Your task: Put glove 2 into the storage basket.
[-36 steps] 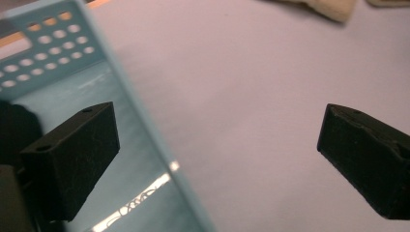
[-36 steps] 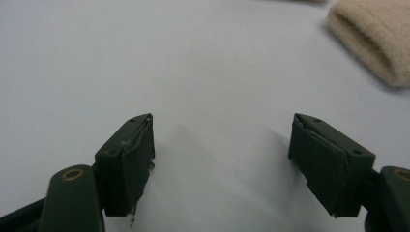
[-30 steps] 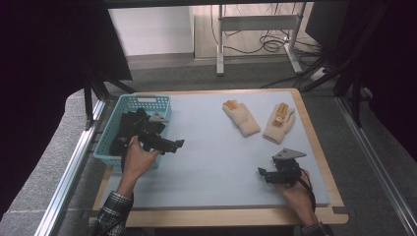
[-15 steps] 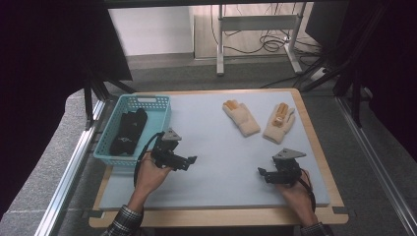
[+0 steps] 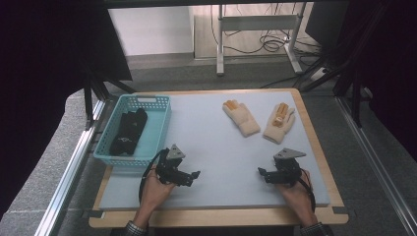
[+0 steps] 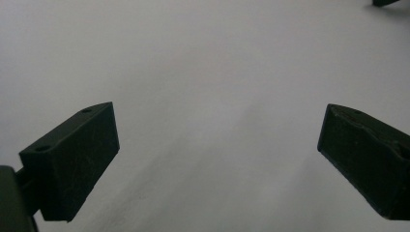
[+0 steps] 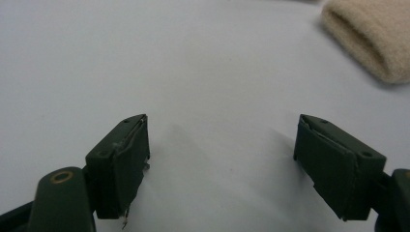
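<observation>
Gloves (image 5: 259, 119) right of basket (image 5: 158, 129)

Probably a lab: black curtains (image 5: 44, 59), aluminium rails (image 5: 69, 172), floor cables (image 5: 260, 44) around the table (image 5: 221, 216).

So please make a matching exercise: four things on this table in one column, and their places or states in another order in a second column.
1. black gloves
2. beige gloves
3. left tongs
4. basket

a. open, above the bare mat near the table's front edge
b. lying inside the basket
c. turquoise, at the left side of the table
d. side by side on the mat, at the far right

Pairs: 1-b, 2-d, 3-a, 4-c
</observation>
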`<act>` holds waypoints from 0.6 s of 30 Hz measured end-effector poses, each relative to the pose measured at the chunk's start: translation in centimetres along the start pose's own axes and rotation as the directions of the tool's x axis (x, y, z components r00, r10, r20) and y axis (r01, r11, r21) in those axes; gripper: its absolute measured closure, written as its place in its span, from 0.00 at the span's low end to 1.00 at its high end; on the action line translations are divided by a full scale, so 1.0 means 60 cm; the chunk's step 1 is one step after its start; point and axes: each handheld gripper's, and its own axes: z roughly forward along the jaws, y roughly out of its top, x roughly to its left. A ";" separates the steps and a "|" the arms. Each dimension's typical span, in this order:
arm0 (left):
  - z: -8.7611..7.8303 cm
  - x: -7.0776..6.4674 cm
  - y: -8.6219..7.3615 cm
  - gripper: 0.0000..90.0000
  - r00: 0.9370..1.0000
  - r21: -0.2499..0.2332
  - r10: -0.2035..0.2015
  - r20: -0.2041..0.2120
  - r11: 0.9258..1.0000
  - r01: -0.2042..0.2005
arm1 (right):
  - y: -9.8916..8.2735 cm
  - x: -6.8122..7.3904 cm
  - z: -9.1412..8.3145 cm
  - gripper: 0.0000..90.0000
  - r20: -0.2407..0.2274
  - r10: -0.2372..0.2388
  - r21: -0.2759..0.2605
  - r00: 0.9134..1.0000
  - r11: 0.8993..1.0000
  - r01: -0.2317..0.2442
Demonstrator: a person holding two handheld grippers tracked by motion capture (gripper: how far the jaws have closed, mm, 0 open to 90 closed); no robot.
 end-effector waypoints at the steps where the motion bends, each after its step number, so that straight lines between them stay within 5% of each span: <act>1: 0.002 -0.001 -0.005 0.01 1.000 0.005 -0.001 -0.003 1.000 0.001 | 0.000 0.000 0.000 0.22 0.000 0.000 0.000 1.000 1.000 0.000; 10: 0.017 -0.002 -0.049 0.02 0.999 0.041 -0.019 -0.048 0.999 0.021 | 0.000 0.000 0.000 0.22 -0.003 0.002 0.000 1.000 1.000 -0.002; 18: 0.017 0.000 -0.055 0.01 0.997 0.060 -0.037 -0.069 0.997 0.042 | 0.000 -0.001 0.000 0.22 -0.005 0.003 0.000 1.000 1.000 -0.003</act>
